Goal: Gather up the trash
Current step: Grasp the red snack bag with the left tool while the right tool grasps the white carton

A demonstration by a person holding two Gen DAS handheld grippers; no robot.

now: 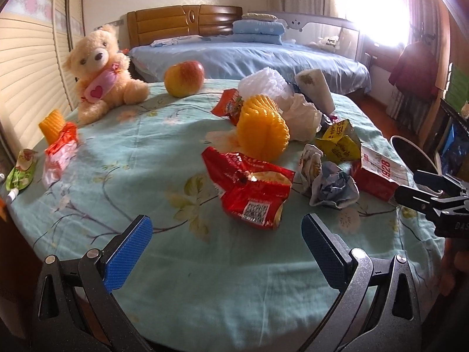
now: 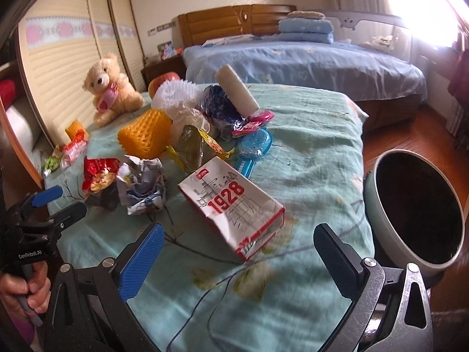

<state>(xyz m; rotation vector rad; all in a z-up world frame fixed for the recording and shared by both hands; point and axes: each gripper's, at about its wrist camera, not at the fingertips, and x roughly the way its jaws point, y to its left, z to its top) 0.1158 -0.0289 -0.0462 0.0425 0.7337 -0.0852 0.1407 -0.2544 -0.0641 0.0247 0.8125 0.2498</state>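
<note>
Lying just ahead of open right gripper [image 2: 234, 261]: carton [image 2: 234, 208]

Crumpled wrappers [image 1: 252, 187], flattened "1928" carton [image 2: 234, 205] strewn over teal bedspread beside open bin [image 2: 416, 208]

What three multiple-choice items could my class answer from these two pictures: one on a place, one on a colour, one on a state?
1. Where does the trash bin stand?
A. On the blue bed
B. On the floor beside the green-sheeted bed
C. Behind the teddy bear

2. What colour are the digits on the 1928 carton?
A. Red
B. Green
C. Black

3. How are the right tongs?
A. Shut on the carton
B. Shut on nothing
C. Open and empty

Key: 1 B, the bin's rim shows past the edge of the green sheet, over wooden floor. 2 A, red numerals on a white face. 3 C, the two pads stand wide apart with only sheet between them.
</note>
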